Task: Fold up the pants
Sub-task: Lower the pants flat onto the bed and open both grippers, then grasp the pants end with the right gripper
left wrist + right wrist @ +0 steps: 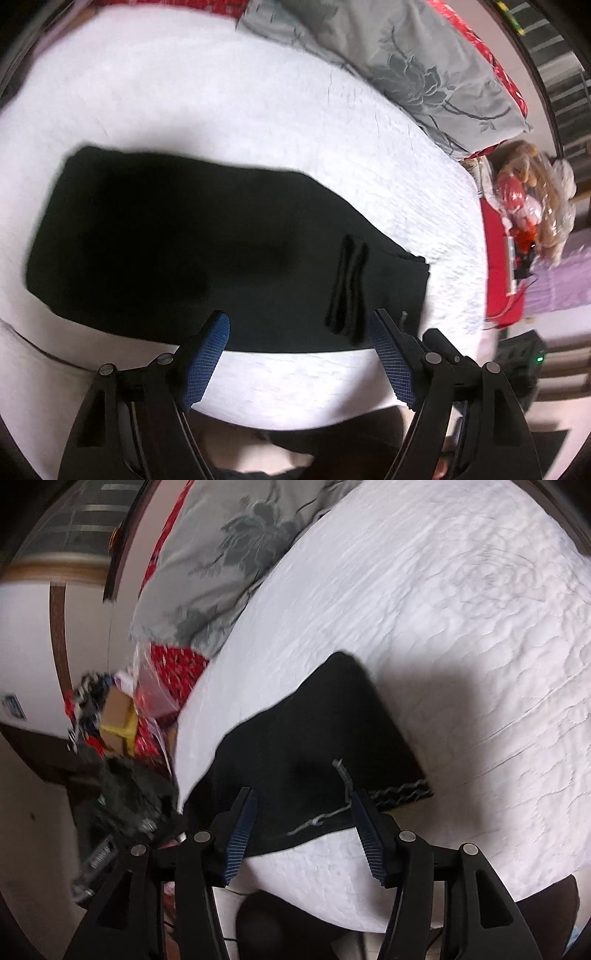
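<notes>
Black pants [177,240] lie flat on the white quilted bed [184,92], apparently already folded lengthwise; likely between folds. Left gripper [297,332] and right gripper [301,805] both hover spread apart, holding nothing. Next move probably calls for pinching the waistband end with its drawstring [341,771] and folding across. Grey floral pillow [406,62] sits well apart; nothing obstructs.

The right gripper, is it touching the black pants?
Cannot tell. In the right wrist view the right gripper is open over the pants; neither contact nor gap is plain.
</notes>
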